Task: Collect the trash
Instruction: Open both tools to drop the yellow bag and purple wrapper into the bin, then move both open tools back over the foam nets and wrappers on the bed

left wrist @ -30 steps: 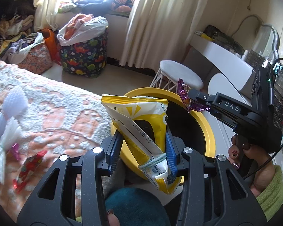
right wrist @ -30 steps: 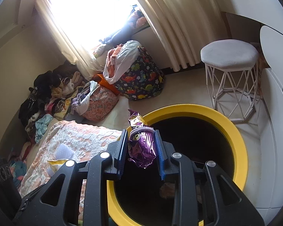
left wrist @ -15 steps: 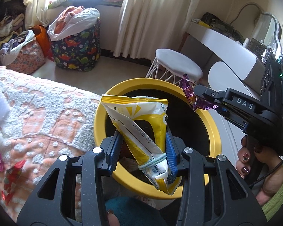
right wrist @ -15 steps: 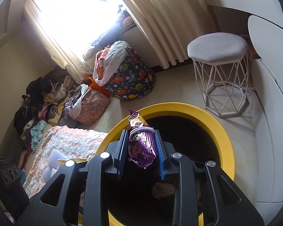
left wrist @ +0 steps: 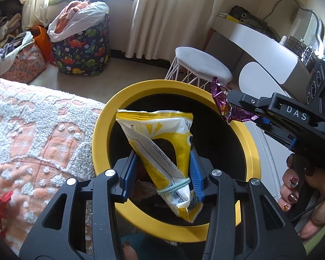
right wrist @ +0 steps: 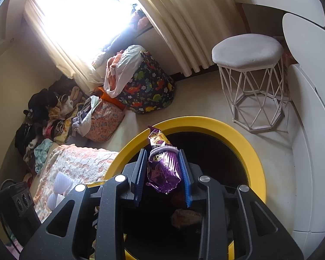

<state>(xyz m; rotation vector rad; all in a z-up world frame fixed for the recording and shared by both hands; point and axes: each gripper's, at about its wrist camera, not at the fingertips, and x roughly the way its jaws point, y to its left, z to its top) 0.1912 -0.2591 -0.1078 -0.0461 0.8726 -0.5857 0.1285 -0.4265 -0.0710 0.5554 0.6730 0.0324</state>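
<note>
My left gripper (left wrist: 162, 173) is shut on a yellow and white snack bag (left wrist: 162, 147) tied with a teal band, held over the mouth of a black bin with a yellow rim (left wrist: 101, 130). My right gripper (right wrist: 163, 173) is shut on a purple foil wrapper (right wrist: 163, 169), also over the bin's yellow rim (right wrist: 249, 151). In the left wrist view the right gripper (left wrist: 229, 106) comes in from the right with the purple wrapper (left wrist: 222, 99) above the far rim. Some trash lies inside the bin (right wrist: 186, 216).
A bed with a pink and white blanket (left wrist: 32, 130) lies left of the bin, with a red wrapper (left wrist: 0, 205) on it. A white stool (right wrist: 247, 52), a white desk (left wrist: 260, 49), a dinosaur-print bag (left wrist: 82, 43) and piles of clothes (right wrist: 43, 119) stand around.
Both grippers have moved further over the bin's opening, still holding the yellow bag and the purple wrapper. The bin now fills more of both views.
</note>
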